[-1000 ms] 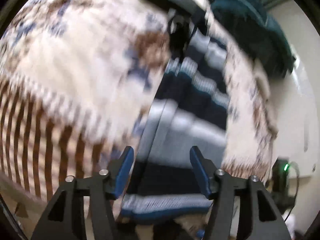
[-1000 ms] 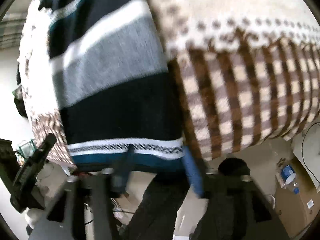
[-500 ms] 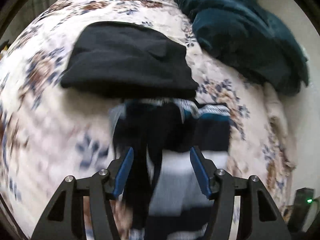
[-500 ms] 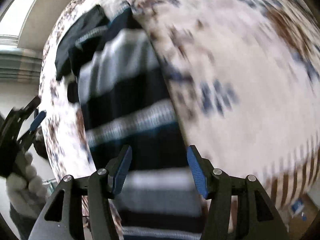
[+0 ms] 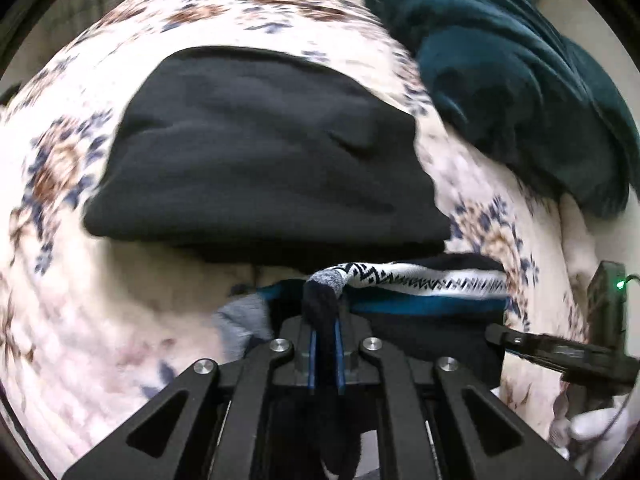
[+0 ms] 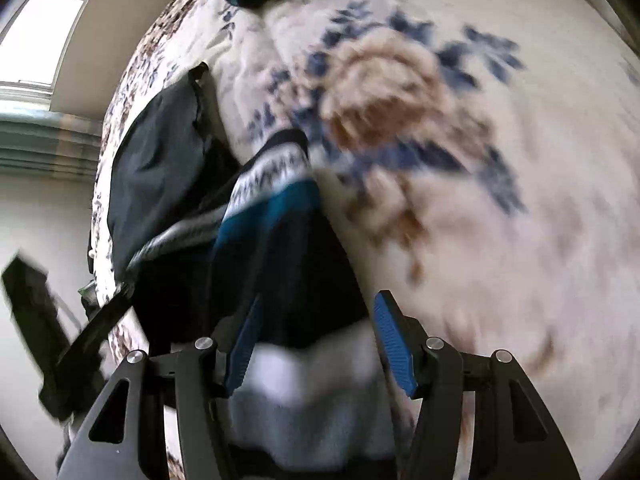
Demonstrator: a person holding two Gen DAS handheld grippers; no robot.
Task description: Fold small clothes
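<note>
A striped knit sweater (image 5: pixel 424 280), in navy, teal, grey and white, lies bunched on the floral bedspread (image 5: pixel 80 280) just in front of a folded black garment (image 5: pixel 260 152). My left gripper (image 5: pixel 325 326) has its jaws closing tight on a dark fold of the sweater, which is pinched between the blue pads. In the right wrist view the sweater (image 6: pixel 280 240) runs up between the fingers of my right gripper (image 6: pixel 319 298). That gripper is open, and its pads stand apart from the cloth. The black garment (image 6: pixel 160 168) lies to the left there.
A dark teal blanket (image 5: pixel 520 80) is heaped at the far right of the bed. The right gripper (image 5: pixel 560 356) and a white-gloved hand (image 5: pixel 596 436) show low at the right. A device with a green light (image 5: pixel 612 280) stands beyond the bed edge. The left gripper (image 6: pixel 40 320) appears at the left.
Both grippers swept from the bed's near edge up along the sweater toward the black garment. The left gripper went from open to shut on a sweater fold. The right stayed open.
</note>
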